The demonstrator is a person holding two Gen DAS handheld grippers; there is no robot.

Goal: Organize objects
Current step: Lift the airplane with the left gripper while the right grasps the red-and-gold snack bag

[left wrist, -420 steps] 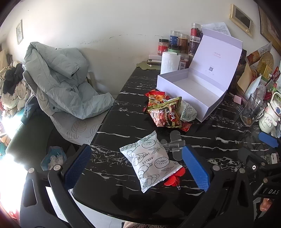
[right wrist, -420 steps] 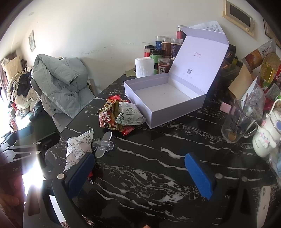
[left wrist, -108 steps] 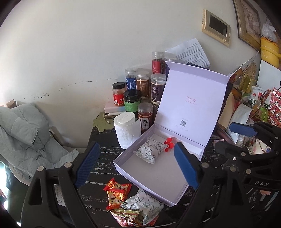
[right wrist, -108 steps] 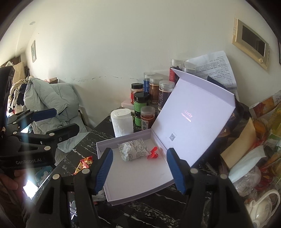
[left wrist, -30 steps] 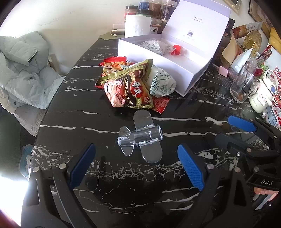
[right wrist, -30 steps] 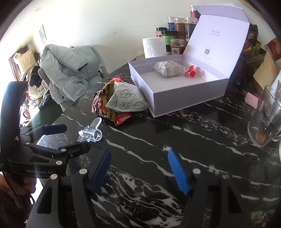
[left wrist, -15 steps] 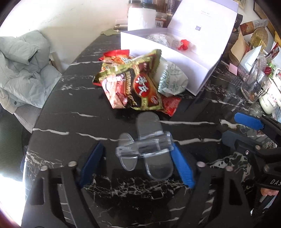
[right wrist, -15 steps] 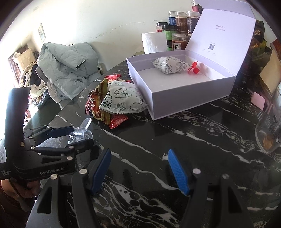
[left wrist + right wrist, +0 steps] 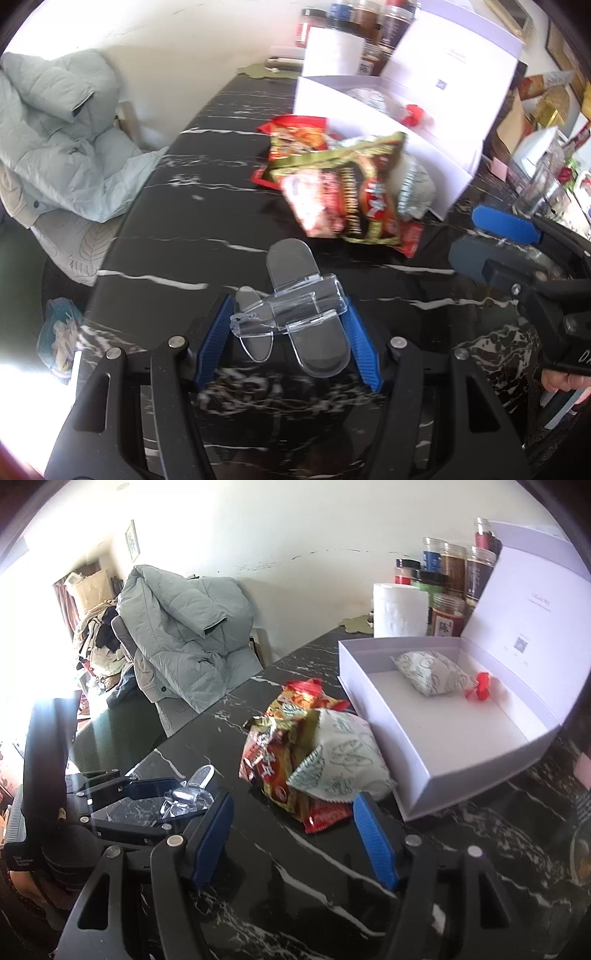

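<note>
Left tool closing round clip; right tool empty.
Left wrist: left gripper [image 9: 288, 332], jaws closing, pads flanking clear plastic bag clip [image 9: 290, 308] on black marbled table [image 9: 184, 221]. Right wrist: right gripper [image 9: 295, 834] spread, unladen, before snack packets [image 9: 306, 760]; white open box [image 9: 461, 771] beside them.

A black marble table [image 9: 436, 853] with white veins stands against a cream wall [image 9: 280, 528]. Left of the tongs, a pale green padded jacket [image 9: 184, 635] drapes a chair, with glaring window light [image 9: 33, 657] beyond.
</note>
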